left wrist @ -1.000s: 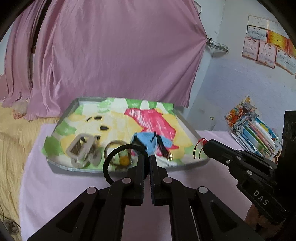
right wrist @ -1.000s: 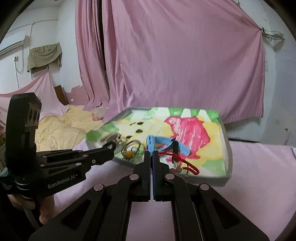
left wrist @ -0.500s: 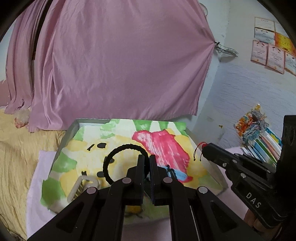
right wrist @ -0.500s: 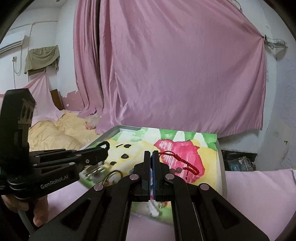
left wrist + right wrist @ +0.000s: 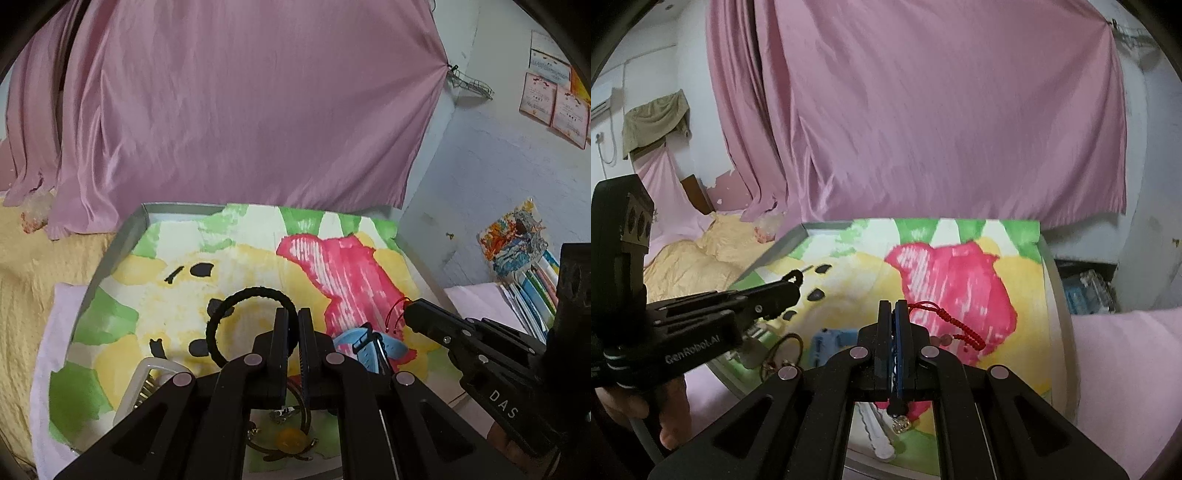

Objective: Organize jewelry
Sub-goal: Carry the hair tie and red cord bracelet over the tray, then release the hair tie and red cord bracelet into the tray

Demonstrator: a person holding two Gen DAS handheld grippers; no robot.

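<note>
My left gripper [image 5: 291, 317] is shut on a black cord ring [image 5: 236, 299] and holds it above the tray [image 5: 122, 240] with its colourful paper lining. My right gripper [image 5: 893, 308] is shut on a red braided bracelet [image 5: 955, 325], which hangs to its right over the pink patch. In the left wrist view the right gripper [image 5: 410, 314] is at right with red cord [image 5: 395, 314] at its tip. In the right wrist view the left gripper [image 5: 794, 277] is at left. A blue watch [image 5: 373, 345], a white comb [image 5: 147, 376] and an amber-stone bangle [image 5: 291, 439] lie in the tray.
A pink curtain [image 5: 240, 110] hangs behind the tray. Stacked books [image 5: 532, 273] sit at right on the pink-covered table [image 5: 1126, 387]. A yellow blanket [image 5: 698, 258] lies at left. A white clip [image 5: 875, 435] lies under my right gripper.
Both grippers have moved forward over the tray, still holding the black ring and the red bracelet. The tray items now lie beneath and behind the fingertips.
</note>
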